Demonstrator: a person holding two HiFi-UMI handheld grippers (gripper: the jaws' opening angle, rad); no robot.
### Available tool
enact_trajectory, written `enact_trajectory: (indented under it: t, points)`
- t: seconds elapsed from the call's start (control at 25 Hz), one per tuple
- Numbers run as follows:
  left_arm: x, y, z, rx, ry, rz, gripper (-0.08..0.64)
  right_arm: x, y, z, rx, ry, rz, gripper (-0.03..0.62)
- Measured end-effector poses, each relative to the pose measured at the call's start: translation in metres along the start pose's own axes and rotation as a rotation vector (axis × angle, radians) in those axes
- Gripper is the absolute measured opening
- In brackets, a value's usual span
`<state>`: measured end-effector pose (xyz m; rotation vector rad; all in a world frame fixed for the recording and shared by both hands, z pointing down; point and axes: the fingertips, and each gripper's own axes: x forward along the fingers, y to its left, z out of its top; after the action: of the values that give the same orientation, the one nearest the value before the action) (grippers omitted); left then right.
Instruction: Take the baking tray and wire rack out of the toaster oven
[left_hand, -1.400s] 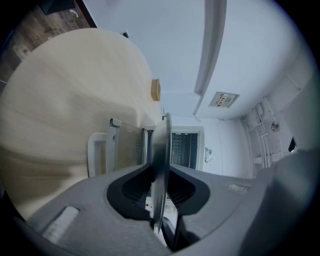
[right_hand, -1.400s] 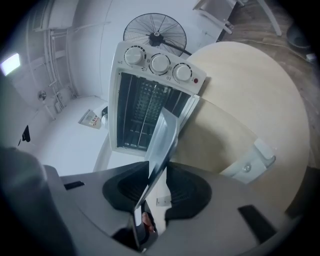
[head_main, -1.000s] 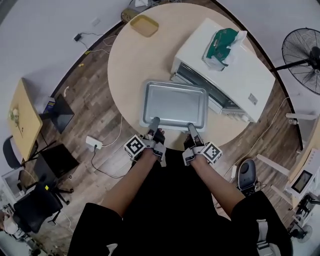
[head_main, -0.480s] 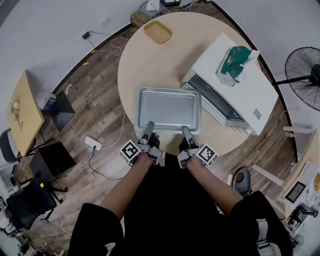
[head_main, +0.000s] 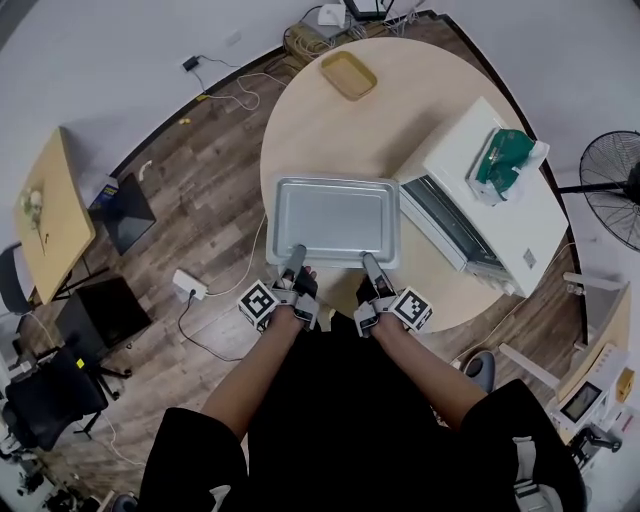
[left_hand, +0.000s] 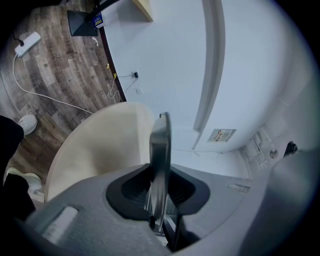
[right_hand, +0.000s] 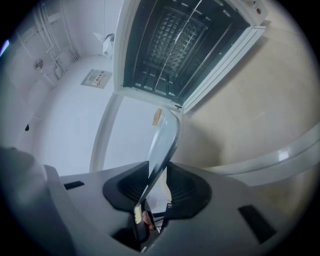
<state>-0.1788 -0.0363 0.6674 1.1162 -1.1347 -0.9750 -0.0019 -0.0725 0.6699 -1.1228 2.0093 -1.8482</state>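
Note:
I hold a silver baking tray (head_main: 335, 220) level over the near part of the round table (head_main: 330, 130), just left of the white toaster oven (head_main: 500, 225). My left gripper (head_main: 297, 253) is shut on the tray's near rim at its left, my right gripper (head_main: 368, 261) on the same rim at its right. In the left gripper view the rim (left_hand: 160, 145) runs edge-on between the pads of the gripper (left_hand: 159, 200). The right gripper view shows the rim (right_hand: 162, 145) clamped in that gripper (right_hand: 152, 195), and beyond it the open oven (right_hand: 145, 60) with the wire rack (right_hand: 175, 35) inside.
A green and white packet (head_main: 507, 160) lies on top of the oven. A small yellow dish (head_main: 349, 75) sits at the table's far edge. A fan (head_main: 612, 190) stands at the right, and cables and a power strip (head_main: 188, 287) lie on the wooden floor at the left.
Both grippers have carried the tray to the left, away from the oven's mouth. The gap between tray and oven has widened. Both grips are unchanged.

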Motion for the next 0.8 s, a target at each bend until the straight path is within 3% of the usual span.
enact_trajectory:
  t: [0.44,0.8]
  points:
    - [0.031,-0.002,0.082,0.02,0.051,0.018,0.077,0.076,0.026,-0.022,0.047,-0.035,-0.015,0.109]
    - [0.076,0.008,0.123,0.025,0.147,0.062,0.078,0.124,0.026,-0.017,0.067,-0.126,-0.062,0.112]
